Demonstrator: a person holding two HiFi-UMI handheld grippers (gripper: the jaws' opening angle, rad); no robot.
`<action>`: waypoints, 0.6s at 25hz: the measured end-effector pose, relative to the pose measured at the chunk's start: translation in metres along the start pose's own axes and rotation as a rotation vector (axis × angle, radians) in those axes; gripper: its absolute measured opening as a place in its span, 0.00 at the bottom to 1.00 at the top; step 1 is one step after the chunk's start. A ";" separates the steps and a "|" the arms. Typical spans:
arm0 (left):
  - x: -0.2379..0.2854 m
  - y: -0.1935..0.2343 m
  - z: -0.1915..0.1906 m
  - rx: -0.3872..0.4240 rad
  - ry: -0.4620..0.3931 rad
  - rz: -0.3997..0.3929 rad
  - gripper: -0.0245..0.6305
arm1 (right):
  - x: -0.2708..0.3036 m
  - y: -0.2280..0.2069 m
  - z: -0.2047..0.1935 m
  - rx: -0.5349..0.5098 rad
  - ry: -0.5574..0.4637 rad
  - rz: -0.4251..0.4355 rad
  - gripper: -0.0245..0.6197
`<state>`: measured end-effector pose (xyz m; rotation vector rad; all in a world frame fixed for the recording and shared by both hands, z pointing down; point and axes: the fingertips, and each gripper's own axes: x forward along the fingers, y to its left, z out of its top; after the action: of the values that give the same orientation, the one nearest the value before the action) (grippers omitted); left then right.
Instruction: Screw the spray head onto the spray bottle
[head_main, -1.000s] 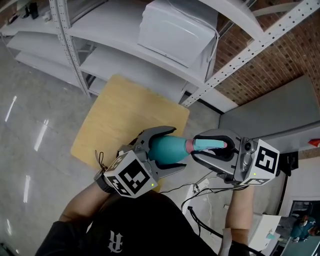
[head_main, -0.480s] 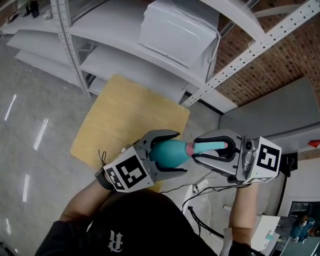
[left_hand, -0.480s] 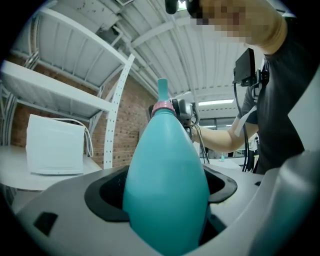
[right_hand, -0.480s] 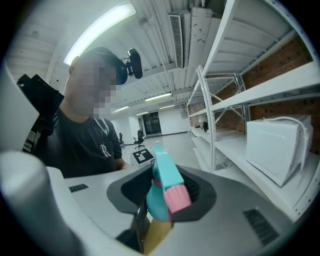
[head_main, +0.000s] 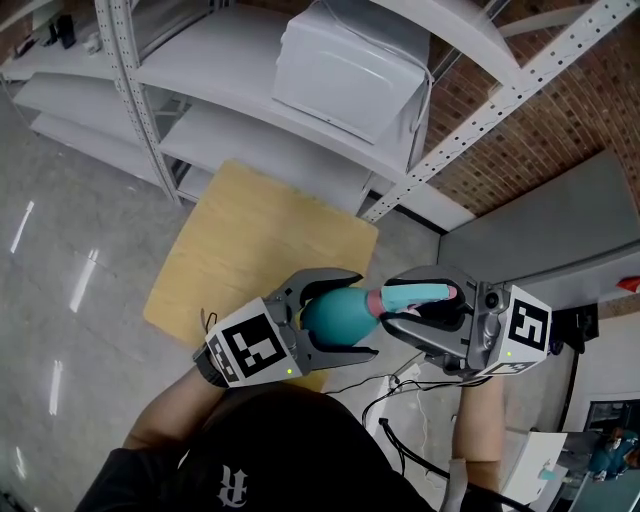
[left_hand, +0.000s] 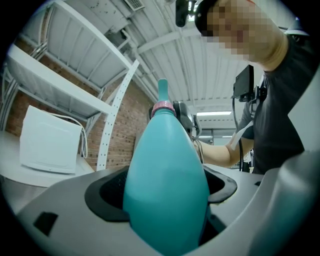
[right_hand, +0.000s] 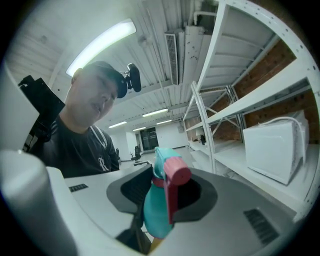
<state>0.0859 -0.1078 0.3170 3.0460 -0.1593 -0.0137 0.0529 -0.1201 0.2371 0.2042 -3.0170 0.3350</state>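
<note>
In the head view the teal spray bottle (head_main: 335, 315) lies sideways, and my left gripper (head_main: 345, 312) is shut on its wide body. Its neck points right and meets the pink collar (head_main: 375, 300) of the teal spray head (head_main: 415, 294). My right gripper (head_main: 402, 303) is shut on that head. The left gripper view looks up along the bottle (left_hand: 167, 185) to the collar (left_hand: 162, 106), and both pads of the left gripper (left_hand: 165, 200) press on the bottle's sides. The right gripper view shows the spray head (right_hand: 157, 205) with its pink trigger (right_hand: 175, 172), clamped by the right gripper (right_hand: 162, 195).
A light wooden tabletop (head_main: 250, 240) lies below and behind the grippers. White metal shelving (head_main: 200, 90) stands beyond it, with a white box (head_main: 350, 65) on one shelf. Cables (head_main: 400, 390) trail on the floor near the person's legs. A brick wall (head_main: 560, 110) is at the right.
My left gripper has rolled with the bottle in it, so its marker cube has turned and shifted a little left. The right gripper and the spray head have stayed almost in place.
</note>
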 end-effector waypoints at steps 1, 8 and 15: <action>0.000 0.000 0.001 -0.003 -0.004 -0.002 0.67 | -0.001 0.000 0.001 0.015 -0.032 0.000 0.24; 0.002 -0.002 0.004 -0.012 -0.009 -0.015 0.67 | 0.000 -0.001 0.007 0.079 -0.177 0.002 0.24; 0.002 0.003 0.000 0.014 0.047 0.032 0.67 | 0.001 -0.002 0.005 0.020 -0.088 -0.025 0.24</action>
<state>0.0880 -0.1106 0.3168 3.0542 -0.2051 0.0615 0.0522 -0.1233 0.2329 0.2654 -3.0955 0.3636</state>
